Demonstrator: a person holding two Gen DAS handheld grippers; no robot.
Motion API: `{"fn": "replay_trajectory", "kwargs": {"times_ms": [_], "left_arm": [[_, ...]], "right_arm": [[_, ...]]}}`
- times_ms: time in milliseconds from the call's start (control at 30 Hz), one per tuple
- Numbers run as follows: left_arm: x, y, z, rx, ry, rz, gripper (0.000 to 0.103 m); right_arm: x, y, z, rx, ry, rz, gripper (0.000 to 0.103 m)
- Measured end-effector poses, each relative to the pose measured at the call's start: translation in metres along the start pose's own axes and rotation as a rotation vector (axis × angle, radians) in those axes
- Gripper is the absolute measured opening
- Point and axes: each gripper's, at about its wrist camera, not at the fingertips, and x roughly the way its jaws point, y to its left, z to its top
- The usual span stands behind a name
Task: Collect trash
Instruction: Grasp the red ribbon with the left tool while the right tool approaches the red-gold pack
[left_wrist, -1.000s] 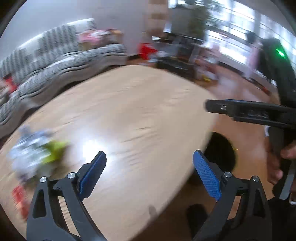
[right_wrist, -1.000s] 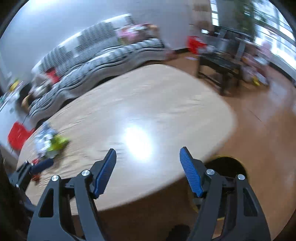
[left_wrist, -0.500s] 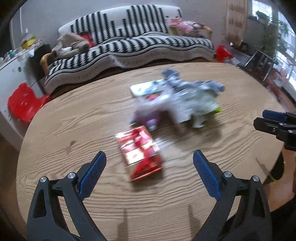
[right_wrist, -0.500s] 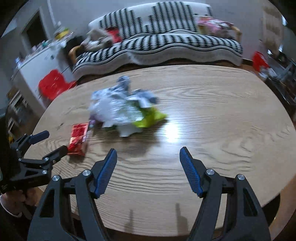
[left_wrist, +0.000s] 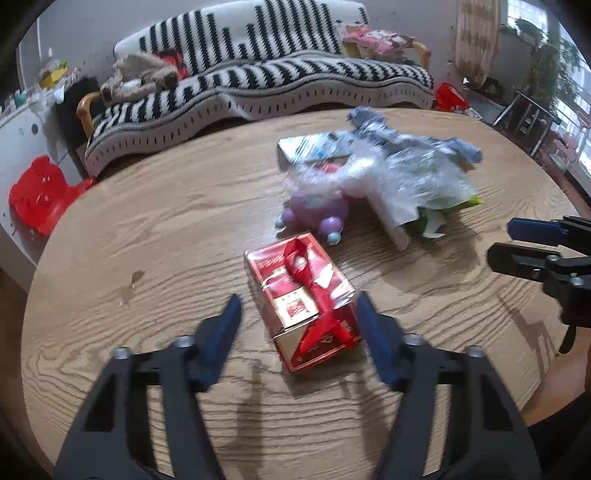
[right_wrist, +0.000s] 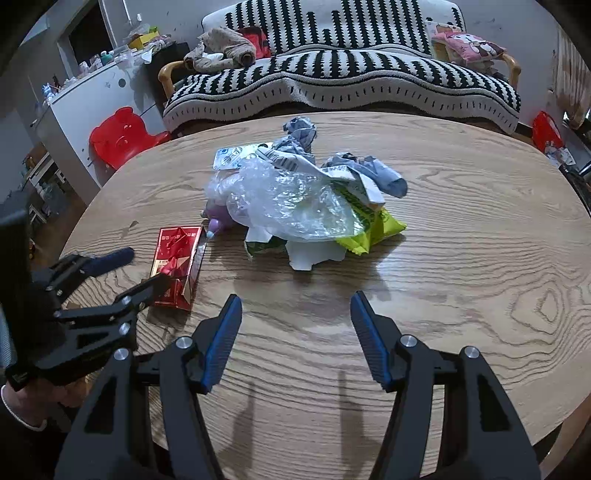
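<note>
Left wrist view: the left gripper (left_wrist: 297, 310) hung low over the wooden table (left_wrist: 147, 240), jaws spread wide, with the red box (left_wrist: 301, 301) sitting right between the blue fingertips (left_wrist: 229, 321). The right finger looked to be just beside the box's edge; with the blur, contact could not be told. Beyond the red box lay a purple toy (left_wrist: 317, 214), and past that the trash pile (left_wrist: 399, 177) of clear plastic, paper and a green wrapper. Right of the red box, at the frame's edge, the right gripper (left_wrist: 517, 243) showed side-on. Far beyond the red box stood the striped sofa (left_wrist: 258, 85) and, off to the left, a red chair (left_wrist: 40, 192).

Right wrist view: the right gripper (right_wrist: 295, 317) hovered above bare wood, jaws wide apart and holding nothing. The red box (right_wrist: 177, 258) lay off to its left, on the table (right_wrist: 480, 277), with the left gripper (right_wrist: 136, 273) straddling its near end, one finger on each side. Right of the red box sprawled the trash pile (right_wrist: 295, 199), clear plastic on top, green wrapper (right_wrist: 373, 229) poking out on the far side from the box. The purple toy (right_wrist: 216, 216) peeked out between box and pile. The striped sofa (right_wrist: 332, 74) ran across the back, and the red chair (right_wrist: 122, 136) stood beyond the red box.
</note>
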Motion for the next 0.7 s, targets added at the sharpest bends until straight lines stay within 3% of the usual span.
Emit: {"fn": "replay_trajectory", "kwargs": {"times_ms": [267,333,700], "left_arm": [[0.004,-0.004,-0.004,0.006,0.006,-0.037,0.027],[0.003,-0.005,-0.004,0.009,0.005,-0.035,0.011],[-0.021,0.025,-0.005,-0.077,-0.033,-0.051,0.010]], "right_arm": [[0.005,0.010,0.002,-0.021,0.008,0.021,0.057],[0.007,0.013,0.002,-0.025,0.016,0.026,0.056],[0.028,0.047,0.000,-0.077,0.042,0.062,0.055]]}}
